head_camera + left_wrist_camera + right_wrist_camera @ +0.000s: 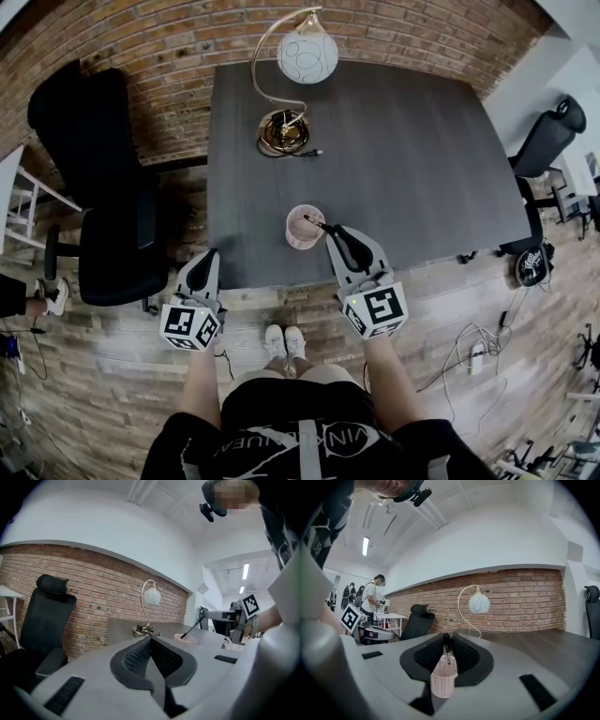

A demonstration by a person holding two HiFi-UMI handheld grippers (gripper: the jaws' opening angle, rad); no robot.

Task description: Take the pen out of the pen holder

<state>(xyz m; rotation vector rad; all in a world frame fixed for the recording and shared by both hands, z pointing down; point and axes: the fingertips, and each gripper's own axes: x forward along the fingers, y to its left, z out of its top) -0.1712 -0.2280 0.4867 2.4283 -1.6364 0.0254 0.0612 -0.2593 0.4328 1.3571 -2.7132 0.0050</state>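
- Now the pen [316, 223] leans in the pink mesh pen holder [302, 236], its tip inside and its top clamped in our right tongs [329, 229].
- We should lift along the pen's slant, so the light holder, which holds nothing else we can see, stays upright on the worktop [412, 159].
- Our left tongs [208, 255] are pressed together, empty.

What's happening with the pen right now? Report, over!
Right hand-held gripper shut on pen; left hand-held gripper shut, empty, at table edge. Pen slanted, lower end inside pen holder. Lamp far back, not in the way.
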